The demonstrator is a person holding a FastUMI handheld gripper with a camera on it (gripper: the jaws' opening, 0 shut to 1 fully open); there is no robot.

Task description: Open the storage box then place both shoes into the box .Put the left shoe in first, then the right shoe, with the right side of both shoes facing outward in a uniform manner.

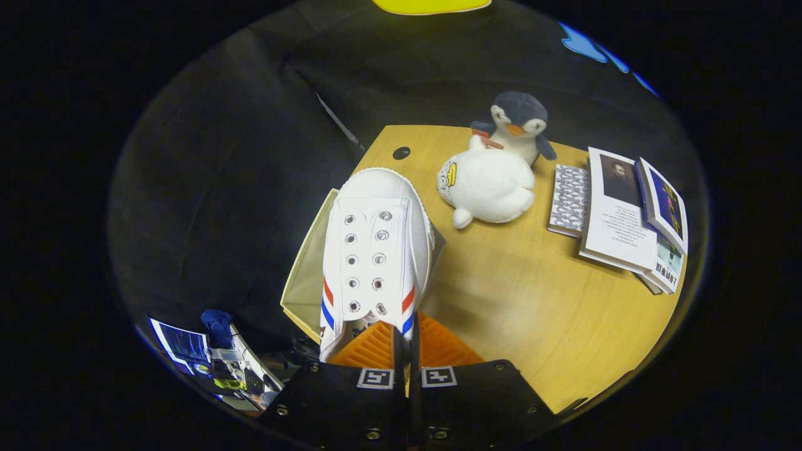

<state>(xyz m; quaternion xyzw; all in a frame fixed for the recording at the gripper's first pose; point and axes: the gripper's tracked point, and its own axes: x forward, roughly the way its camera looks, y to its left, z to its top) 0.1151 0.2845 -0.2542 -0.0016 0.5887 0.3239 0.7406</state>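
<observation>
I have the hand-held gripper point(405, 335) clenched on the heel end of the white shoe point(374, 250), both fingers pressed together on its rear edge. The shoe points away from me, toe up, above the open beige storage box point(308, 275) at the tabletop point(532, 294) edge. Beyond sit a white plush point(487, 185), a penguin plush point(519, 125) and books point(620, 213).

It was a staged recording booth rather than a lived-in room. Black cloth point(250, 156) walled in a wooden tabletop point(532, 294) with a cable hole point(401, 152). Toward one o'clock from the fingers sat a plush penguin point(519, 125); stacked books point(626, 213) lay toward two o'clock, and computer screens point(182, 343) glowed toward nine o'clock.
</observation>
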